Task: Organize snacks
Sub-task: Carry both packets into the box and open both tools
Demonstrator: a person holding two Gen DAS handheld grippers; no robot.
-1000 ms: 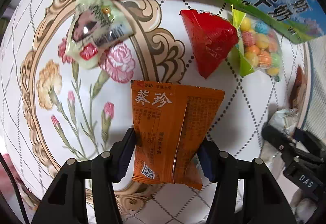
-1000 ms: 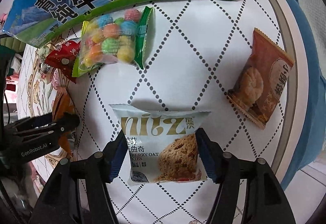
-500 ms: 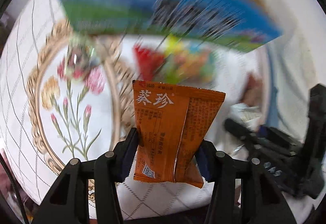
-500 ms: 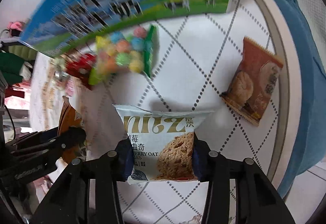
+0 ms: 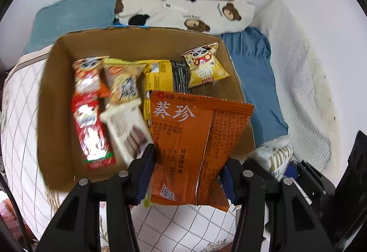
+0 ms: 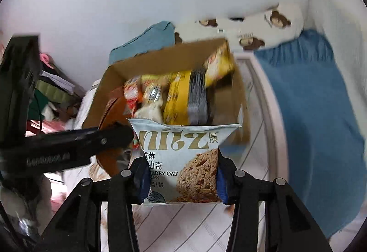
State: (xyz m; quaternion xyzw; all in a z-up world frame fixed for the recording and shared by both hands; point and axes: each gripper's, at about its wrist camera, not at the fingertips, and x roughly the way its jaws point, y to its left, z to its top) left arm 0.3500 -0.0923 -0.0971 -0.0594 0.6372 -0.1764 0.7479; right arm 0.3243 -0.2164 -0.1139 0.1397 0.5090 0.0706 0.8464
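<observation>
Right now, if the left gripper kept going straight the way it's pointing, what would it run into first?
Probably the snacks already in the cardboard box. The left gripper, shut on the orange packet, aims down into the open box, likely at the white packet, though depth is unclear.

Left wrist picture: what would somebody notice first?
The bright orange snack packet with white writing stands out first, pinched between the fingers of the left gripper at the bottom middle. Just behind it sits an open brown cardboard box full of red, yellow and white snack packs. In the right wrist picture, the right gripper pinches a pale blue oat cookie packet in front of that box.
</observation>
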